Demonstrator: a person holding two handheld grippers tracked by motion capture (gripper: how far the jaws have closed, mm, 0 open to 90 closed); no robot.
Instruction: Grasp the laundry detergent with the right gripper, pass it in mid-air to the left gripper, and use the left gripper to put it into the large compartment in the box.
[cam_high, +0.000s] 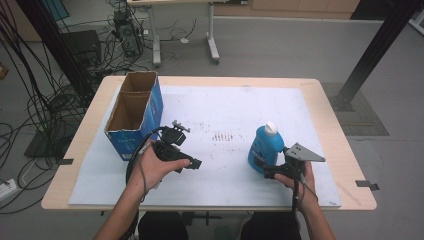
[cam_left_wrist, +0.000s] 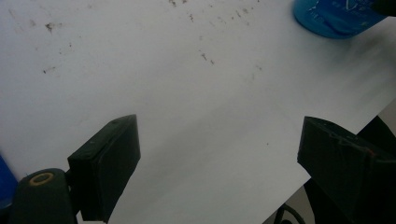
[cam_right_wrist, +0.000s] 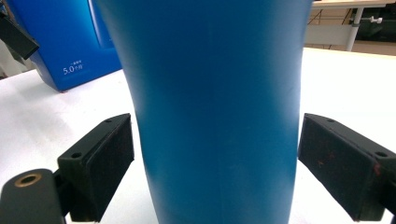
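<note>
While open, right claw (cam_right_wrist: 215, 163) straddles bottle (cam_right_wrist: 215, 93).

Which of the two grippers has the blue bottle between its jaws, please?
The right gripper: the blue bottle stands between its open jaws, not yet clamped. The left gripper is open over bare white board.

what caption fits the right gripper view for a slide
Open right gripper straddling the blue bottle, jaws not yet touching it, blue cardboard box behind.

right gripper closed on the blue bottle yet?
No: in the right gripper view the blue bottle sits between the right gripper's open jaws, with white table showing in a gap on each side.
</note>
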